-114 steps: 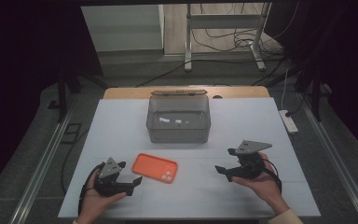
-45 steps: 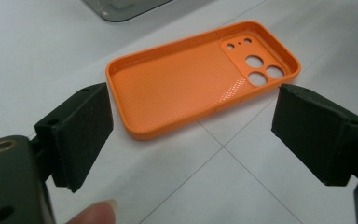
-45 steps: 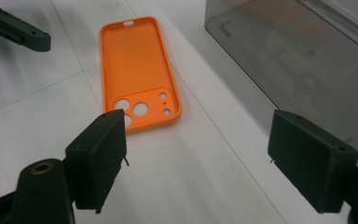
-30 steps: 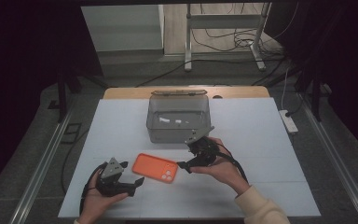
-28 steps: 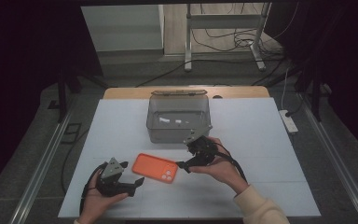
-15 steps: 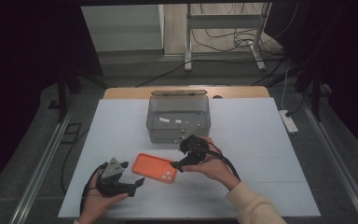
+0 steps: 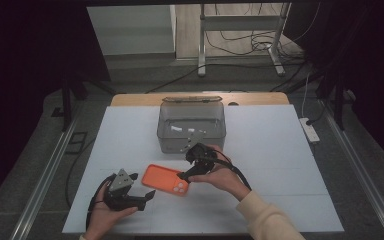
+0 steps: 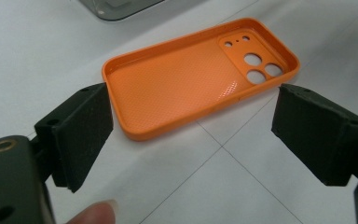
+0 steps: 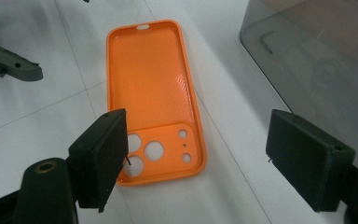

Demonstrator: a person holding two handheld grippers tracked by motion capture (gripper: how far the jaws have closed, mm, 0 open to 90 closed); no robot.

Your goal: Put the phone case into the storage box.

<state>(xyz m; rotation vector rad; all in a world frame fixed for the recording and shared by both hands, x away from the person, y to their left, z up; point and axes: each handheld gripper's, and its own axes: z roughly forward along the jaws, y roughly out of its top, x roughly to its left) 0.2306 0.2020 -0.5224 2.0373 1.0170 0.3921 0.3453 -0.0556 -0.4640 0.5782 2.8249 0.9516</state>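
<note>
Lying flat and open side up on the white table (image 7: 280, 150), just in front of the clear grey box (image 7: 191, 127) – the orange phone case (image 7: 166, 179), camera cutouts at its near right end in the high view. Not shifting since the earliest frame; resting in the same spot throughout.

Hovering right over the case's camera-cutout end now – the right gripper (image 7: 186, 175), having travelled from the table's right side across to the middle during the last few seconds, and creeping a little further left since a second ago. Jaws standing spread wide in the right gripper view, one to each side of the cutout end, not pinching anything.

Sitting at the near left of the table – the left gripper (image 7: 142, 198), pointing at the case's other end and barely moving from its earlier place. Jaws likewise gaping apart in the left gripper view, with the case lying beyond and between them, apart from both.
</note>
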